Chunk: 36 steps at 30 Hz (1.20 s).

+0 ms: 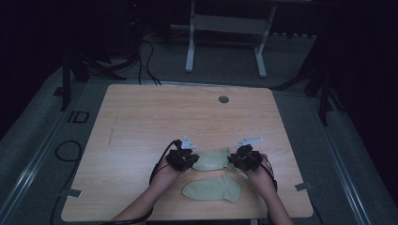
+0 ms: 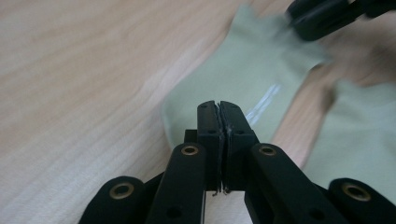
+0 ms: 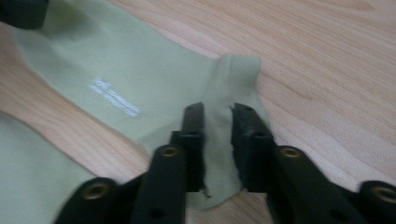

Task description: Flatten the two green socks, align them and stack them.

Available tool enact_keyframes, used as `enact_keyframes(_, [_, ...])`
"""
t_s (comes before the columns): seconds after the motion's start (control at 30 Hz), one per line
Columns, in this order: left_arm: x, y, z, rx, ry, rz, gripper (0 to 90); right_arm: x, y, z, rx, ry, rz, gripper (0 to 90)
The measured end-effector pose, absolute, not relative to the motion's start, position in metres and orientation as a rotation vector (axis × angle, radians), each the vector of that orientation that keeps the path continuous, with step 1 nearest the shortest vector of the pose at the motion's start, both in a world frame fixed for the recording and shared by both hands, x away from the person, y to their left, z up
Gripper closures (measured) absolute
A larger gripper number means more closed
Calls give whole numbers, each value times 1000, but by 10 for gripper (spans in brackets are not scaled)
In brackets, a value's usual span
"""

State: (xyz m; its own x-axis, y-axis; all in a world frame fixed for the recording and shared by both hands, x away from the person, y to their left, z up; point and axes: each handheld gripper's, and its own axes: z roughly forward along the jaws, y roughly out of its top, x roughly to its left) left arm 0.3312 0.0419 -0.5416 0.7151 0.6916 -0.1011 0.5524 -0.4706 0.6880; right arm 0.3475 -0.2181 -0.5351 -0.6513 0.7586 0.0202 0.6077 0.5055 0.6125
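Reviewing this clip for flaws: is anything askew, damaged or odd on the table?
Nothing stands out. Two pale green socks lie flat on the wooden table: the far sock between both grippers, the near sock beside it, neither torn.

Showing, on the left gripper point(image 2: 218, 106), two flat black jaws with squared tips and a matt surface. Carrying round brass-coloured rivets point(image 2: 189, 150) in the black links point(image 2: 180, 186) behind the jaws, with plain small holes lower down. Repeating the same build on the right gripper point(image 3: 217, 110): black jaws, broad black links, brass rivets. Bearing a pale grey three-cornered plate point(image 1: 188, 142) on top of each dark, bulky body. Trailing a thin black cable point(image 1: 157, 166) from each gripper, curving in a loop along the table.
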Motion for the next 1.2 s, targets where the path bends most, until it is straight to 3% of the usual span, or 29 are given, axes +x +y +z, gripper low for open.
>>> enact_keyframes(0.57, [349,48,-559,2186,1007,242,870,358,-224,-548,1166,2487,817,716])
enact_keyframes(0.63, [348,48,-558,2178,1000,220,807,359,-224,-548,1168,2498,832,702])
enact_keyframes(0.73, [341,48,-550,2164,973,208,602,358,-224,-544,1172,2501,855,684])
enact_keyframes(0.8, [334,49,-542,2162,947,205,559,356,-225,-539,1183,2488,884,671])
enact_keyframes(1.07, [304,66,-524,2151,912,176,476,326,-230,-515,1106,2525,951,613])
enact_keyframes(1.2, [285,70,-526,2180,879,143,476,308,-235,-514,1076,2541,941,606])
